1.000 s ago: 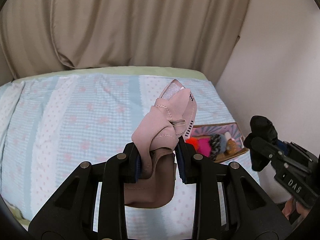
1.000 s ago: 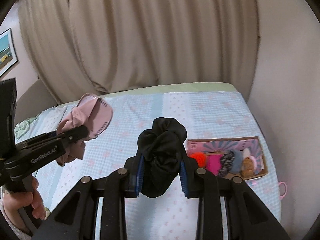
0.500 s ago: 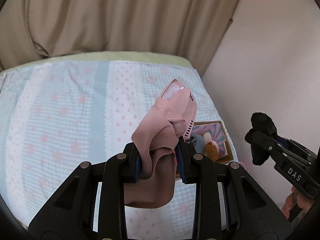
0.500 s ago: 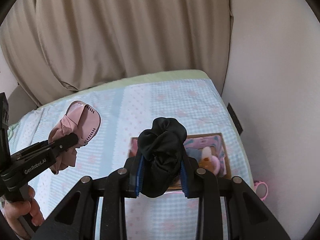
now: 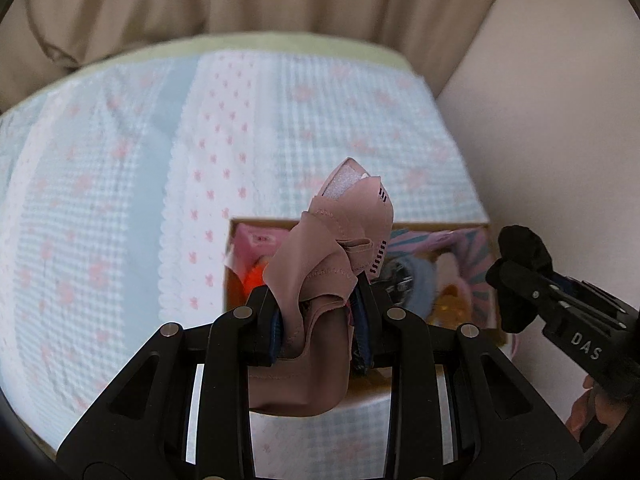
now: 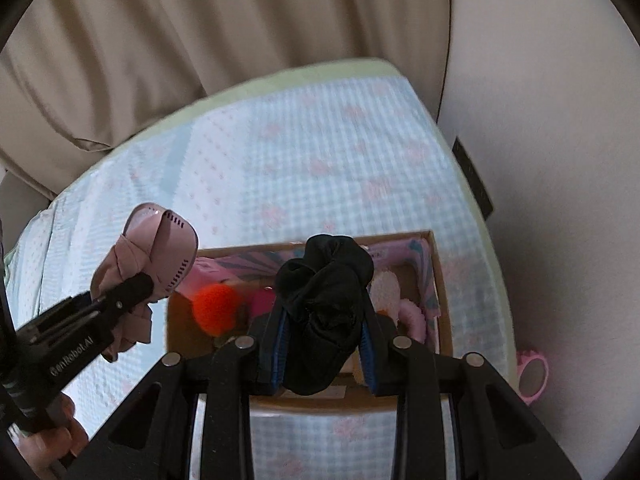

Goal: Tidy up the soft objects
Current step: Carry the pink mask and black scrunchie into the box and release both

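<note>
My left gripper [image 5: 320,320] is shut on a dusty-pink fabric piece [image 5: 340,248], which bunches up above its jaws and hangs below them. My right gripper [image 6: 324,344] is shut on a black scrunchie [image 6: 324,292]. Both hover over a cardboard box [image 6: 438,280] on the bed, which holds several soft items: an orange pompom [image 6: 216,306], pink fluffy pieces [image 6: 412,316] and a blue-grey one [image 5: 418,280]. In the left wrist view the right gripper [image 5: 516,280] with the scrunchie [image 5: 520,248] shows at the right. In the right wrist view the left gripper [image 6: 136,292] with the pink fabric [image 6: 160,248] shows at the left.
The bed [image 5: 120,200] has a pale blue checked cover with pink flowers. Beige curtains [image 6: 200,40] hang behind it and a plain wall [image 6: 540,160] stands close on the right. A small pink mirror [image 6: 532,376] lies between bed and wall. A hand [image 6: 52,440] holds the left gripper.
Both grippers have moved right and down towards the box, which now lies directly under them and looks larger. Each grip is unchanged.
</note>
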### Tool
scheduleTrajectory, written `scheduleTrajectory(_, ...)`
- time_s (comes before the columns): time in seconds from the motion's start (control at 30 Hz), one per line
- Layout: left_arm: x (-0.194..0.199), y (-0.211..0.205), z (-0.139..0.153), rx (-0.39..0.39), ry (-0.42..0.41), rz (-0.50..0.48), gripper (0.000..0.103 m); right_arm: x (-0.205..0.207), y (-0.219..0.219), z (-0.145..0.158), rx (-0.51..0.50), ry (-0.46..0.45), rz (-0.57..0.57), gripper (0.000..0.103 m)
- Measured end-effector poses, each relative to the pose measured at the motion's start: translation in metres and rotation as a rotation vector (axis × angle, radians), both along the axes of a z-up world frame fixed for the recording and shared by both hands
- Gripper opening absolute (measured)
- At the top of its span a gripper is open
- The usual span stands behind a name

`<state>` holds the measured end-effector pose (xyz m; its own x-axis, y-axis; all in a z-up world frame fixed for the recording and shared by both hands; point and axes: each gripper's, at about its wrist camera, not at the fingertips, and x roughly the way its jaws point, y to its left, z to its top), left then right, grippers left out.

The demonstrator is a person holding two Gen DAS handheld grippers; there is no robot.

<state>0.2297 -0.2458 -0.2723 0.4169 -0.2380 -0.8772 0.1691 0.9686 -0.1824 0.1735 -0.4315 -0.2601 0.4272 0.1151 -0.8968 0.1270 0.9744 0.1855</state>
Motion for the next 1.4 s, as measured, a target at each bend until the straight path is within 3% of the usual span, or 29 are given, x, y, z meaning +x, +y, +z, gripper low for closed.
scheduleTrajectory(0.27, 0.022, -0.021, -0.075, 0.057, 0.159, -0.015, 0.026, 0.012, -0.003, -0.064, 0.091, 0.169, 0.005, 0.028)
scheduleTrajectory(0.33, 0.022, -0.024, -0.083, 0.072, 0.176, -0.023, 0.031, 0.011, -0.003, -0.07, 0.104, 0.188, 0.005, 0.028)
scheduleTrajectory(0.37, 0.022, -0.024, -0.084, 0.067, 0.178, -0.029, 0.05, 0.012, -0.003, -0.073, 0.115, 0.196, 0.006, 0.028)
scheduleTrajectory(0.4, 0.021, -0.025, -0.086, 0.066, 0.169, -0.037, 0.084, 0.013, -0.002, -0.076, 0.122, 0.211, 0.009, 0.033)
scheduleTrajectory(0.43, 0.02, -0.025, -0.087, 0.071, 0.167, -0.044, 0.092, 0.013, -0.002, -0.078, 0.119, 0.222, 0.012, 0.041)
scheduleTrajectory(0.47, 0.018, -0.025, -0.089, 0.094, 0.168, -0.046, 0.1, 0.014, -0.002, -0.08, 0.11, 0.228, 0.013, 0.056)
scheduleTrajectory(0.53, 0.015, -0.023, -0.09, 0.162, 0.156, -0.02, 0.101, 0.013, -0.005, -0.08, 0.089, 0.217, 0.005, 0.1)
scheduleTrajectory(0.57, 0.013, -0.019, -0.092, 0.17, 0.161, -0.015, 0.101, 0.012, -0.009, -0.081, 0.097, 0.215, 0.0, 0.103)
scheduleTrajectory(0.8, 0.007, 0.005, -0.1, 0.116, 0.207, 0.027, 0.101, 0.009, -0.015, -0.088, 0.109, 0.236, -0.021, 0.103)
scheduleTrajectory(1.03, 0.001, 0.011, -0.081, 0.105, 0.163, 0.033, 0.101, 0.001, -0.01, -0.067, 0.103, 0.19, -0.02, 0.103)
scheduleTrajectory(1.23, -0.014, 0.019, -0.046, 0.075, 0.097, 0.034, 0.101, -0.009, 0.0, -0.027, 0.082, 0.12, -0.006, 0.103)
scheduleTrajectory(1.4, -0.03, 0.035, 0.003, 0.043, 0.012, 0.036, 0.101, -0.026, 0.023, 0.03, 0.062, 0.024, 0.021, 0.103)
